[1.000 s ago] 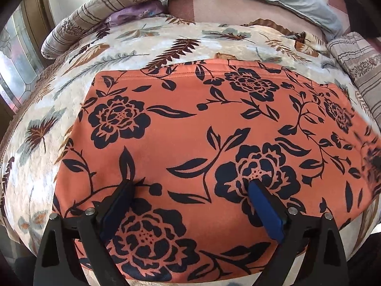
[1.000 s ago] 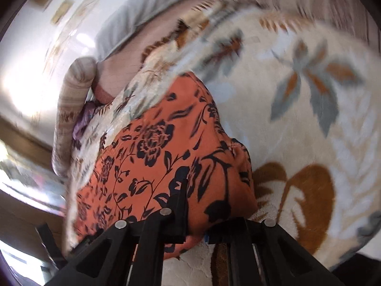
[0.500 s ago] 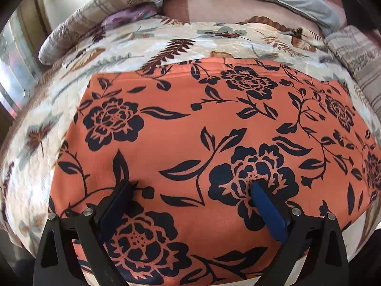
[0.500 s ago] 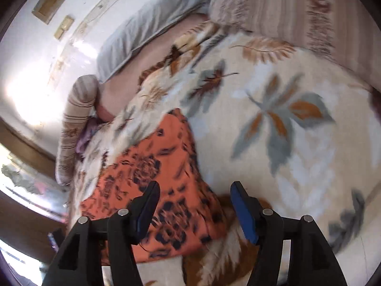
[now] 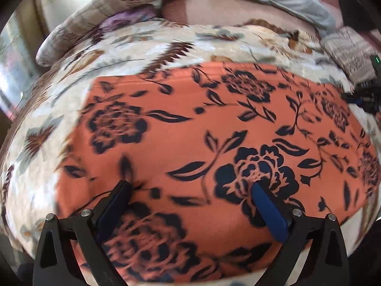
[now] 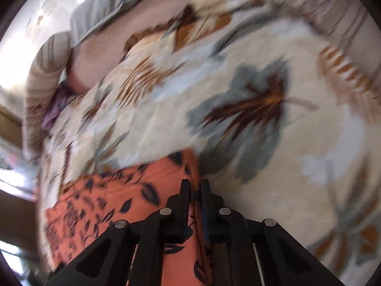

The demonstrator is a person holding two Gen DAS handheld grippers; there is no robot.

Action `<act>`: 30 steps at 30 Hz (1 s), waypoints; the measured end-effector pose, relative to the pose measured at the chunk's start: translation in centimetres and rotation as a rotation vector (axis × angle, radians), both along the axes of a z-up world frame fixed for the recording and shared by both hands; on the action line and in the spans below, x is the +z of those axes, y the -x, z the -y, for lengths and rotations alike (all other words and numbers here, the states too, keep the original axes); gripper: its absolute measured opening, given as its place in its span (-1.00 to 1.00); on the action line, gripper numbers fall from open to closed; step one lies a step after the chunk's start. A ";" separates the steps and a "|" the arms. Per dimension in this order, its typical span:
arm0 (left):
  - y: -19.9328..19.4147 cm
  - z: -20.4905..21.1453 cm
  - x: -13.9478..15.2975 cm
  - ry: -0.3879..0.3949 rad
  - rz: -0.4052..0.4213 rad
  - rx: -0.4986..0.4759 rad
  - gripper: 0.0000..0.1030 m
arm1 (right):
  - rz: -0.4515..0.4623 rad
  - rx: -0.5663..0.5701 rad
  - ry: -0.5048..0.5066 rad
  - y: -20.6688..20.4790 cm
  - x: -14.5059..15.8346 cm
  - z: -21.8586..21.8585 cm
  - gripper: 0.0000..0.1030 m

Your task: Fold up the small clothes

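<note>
Orange cloth with dark flowers (image 5: 238,128) flat on leaf-print bed cover (image 6: 273,95). Right gripper (image 6: 195,186) just closed, pinching cloth's right edge. Left gripper (image 5: 190,187) wide, resting mid-cloth.

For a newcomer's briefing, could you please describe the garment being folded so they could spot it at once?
Start at the bed, spread with a cream leaf-print blanket. Flat in its middle lies the orange garment, in front of the striped cushions and grey pillow. It is the only bright orange cloth there, printed with dark navy flowers and leaves.
</note>
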State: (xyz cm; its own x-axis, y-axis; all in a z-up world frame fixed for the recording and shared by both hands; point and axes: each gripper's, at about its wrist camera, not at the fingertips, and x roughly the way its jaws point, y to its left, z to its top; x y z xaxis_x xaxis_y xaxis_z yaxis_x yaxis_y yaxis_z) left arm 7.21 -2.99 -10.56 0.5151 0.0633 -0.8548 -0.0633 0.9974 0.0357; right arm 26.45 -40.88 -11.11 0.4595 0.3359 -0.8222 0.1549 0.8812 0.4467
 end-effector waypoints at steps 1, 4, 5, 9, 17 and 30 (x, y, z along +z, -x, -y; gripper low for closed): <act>0.9 -0.9 1.0 -0.007 0.034 0.016 0.94 | 0.004 -0.019 0.025 0.7 0.6 0.2 -0.64; 3.9 -4.3 2.4 -0.040 0.090 0.081 0.94 | 0.052 -0.019 0.026 3.7 2.6 0.1 -0.42; 4.8 -6.1 2.1 -0.027 0.068 0.128 0.94 | 0.087 -0.002 0.002 5.2 3.4 -0.3 -0.38; 7.3 -12.8 -1.7 0.031 -0.088 0.305 0.75 | 0.147 0.077 -0.164 11.2 5.0 -3.1 0.56; 9.2 -12.4 1.0 0.000 -0.026 0.286 0.74 | 0.043 0.118 -0.272 17.3 0.4 -8.2 0.57; 5.9 -8.3 3.2 0.009 0.036 0.187 0.74 | 0.066 0.000 -0.494 20.9 1.0 -4.8 0.54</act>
